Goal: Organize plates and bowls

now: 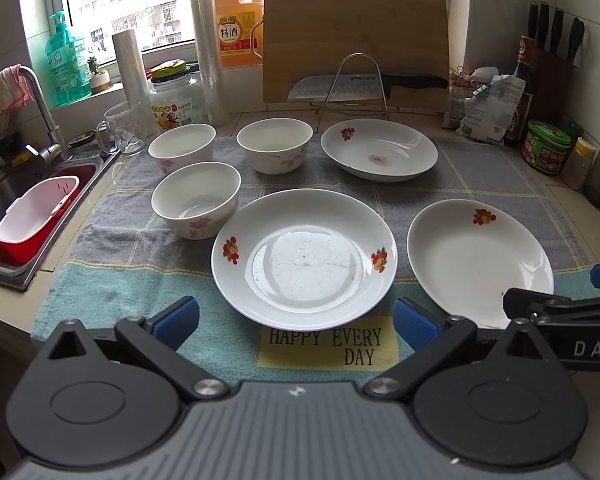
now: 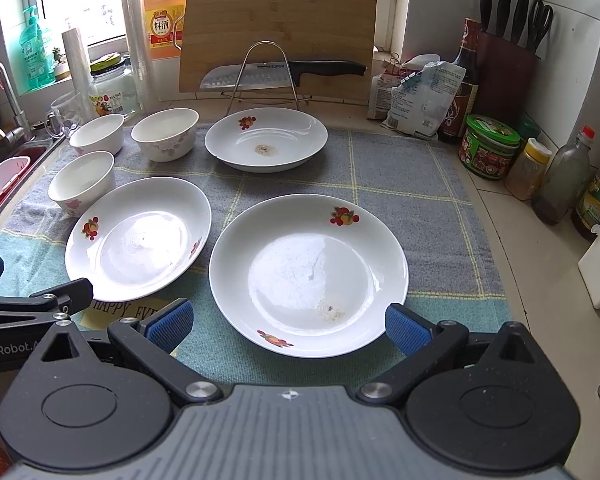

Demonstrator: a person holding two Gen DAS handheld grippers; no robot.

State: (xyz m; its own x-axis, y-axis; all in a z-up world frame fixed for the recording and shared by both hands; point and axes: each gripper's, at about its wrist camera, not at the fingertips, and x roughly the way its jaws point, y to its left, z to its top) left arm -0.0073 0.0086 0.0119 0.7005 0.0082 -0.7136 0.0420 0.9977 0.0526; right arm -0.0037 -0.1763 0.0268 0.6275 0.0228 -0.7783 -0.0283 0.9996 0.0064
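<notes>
You are at a kitchen counter under a window, with a checked towel [image 1: 140, 248] spread beside the sink [image 1: 4, 200] and a cutting board [image 1: 356, 32] leaning at the back. Three plates and three bowls sit upright on the towel, mouths up; being round, they show no long axis. Your left gripper [image 1: 296, 318] hovers with its fingers spread wide and empty, the near plate [image 1: 304, 258] just ahead of them and centred between the tips. Your right gripper [image 2: 288, 328] is likewise spread and holds nothing, the right plate [image 2: 308, 274] lying between and just beyond its fingers. The far plate [image 1: 379, 149] rests near the board. The bowls cluster to the left: near bowl [image 1: 196, 199], left bowl [image 1: 182, 148], and middle bowl [image 1: 275, 145].
</notes>
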